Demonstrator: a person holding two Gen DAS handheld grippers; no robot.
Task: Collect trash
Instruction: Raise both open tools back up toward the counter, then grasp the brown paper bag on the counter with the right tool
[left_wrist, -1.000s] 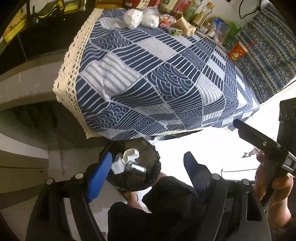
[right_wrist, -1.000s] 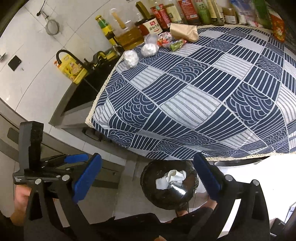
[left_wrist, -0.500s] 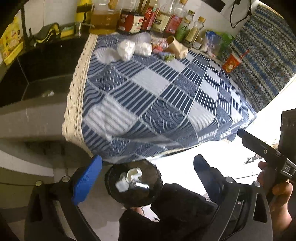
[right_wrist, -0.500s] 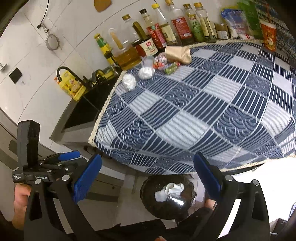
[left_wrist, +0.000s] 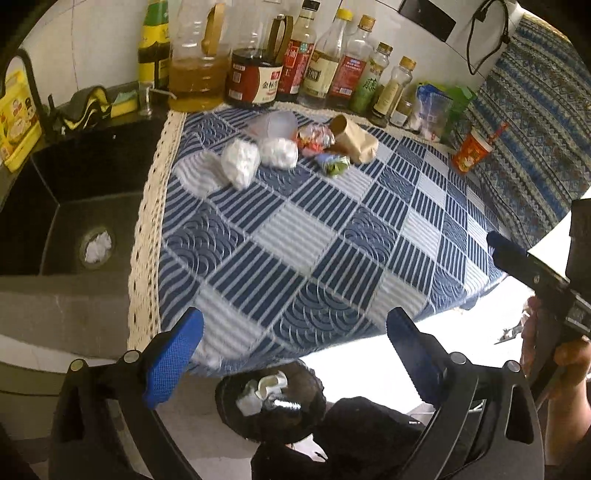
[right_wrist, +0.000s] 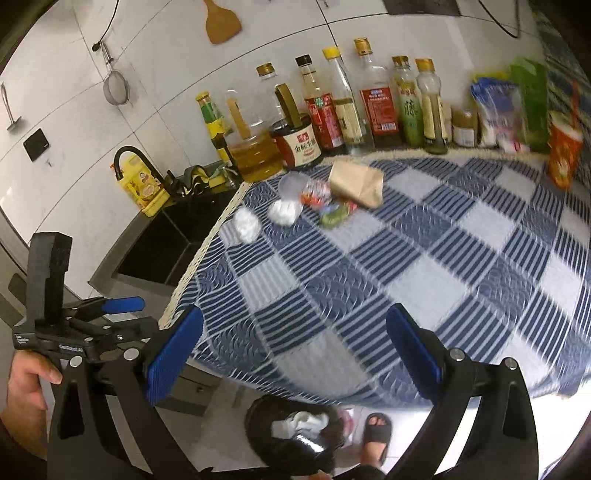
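Note:
Trash lies at the far end of the blue checked tablecloth (left_wrist: 295, 236): two white paper wads (left_wrist: 242, 162) (left_wrist: 279, 152), a clear plastic cup (left_wrist: 273, 123), a red wrapper (left_wrist: 314, 137), a green wrapper (left_wrist: 334, 164) and a brown paper bag (left_wrist: 354, 140). The same pile shows in the right wrist view, with a wad (right_wrist: 246, 225) and the bag (right_wrist: 356, 181). A black-lined bin (left_wrist: 269, 402) (right_wrist: 295, 435) with white trash stands on the floor below the table's near edge. My left gripper (left_wrist: 291, 358) and right gripper (right_wrist: 291, 354) are open and empty, held above the bin.
A black sink (left_wrist: 74, 206) with a white wad in its drain lies left of the table. Several sauce and oil bottles (left_wrist: 255, 70) line the wall behind the trash. A red paper cup (left_wrist: 471, 151) stands at the far right. A sandalled foot (right_wrist: 376, 435) is beside the bin.
Both grippers have tilted up and moved from over the bin toward the table. The trash pile and bottles now show larger. Both stay open and empty.

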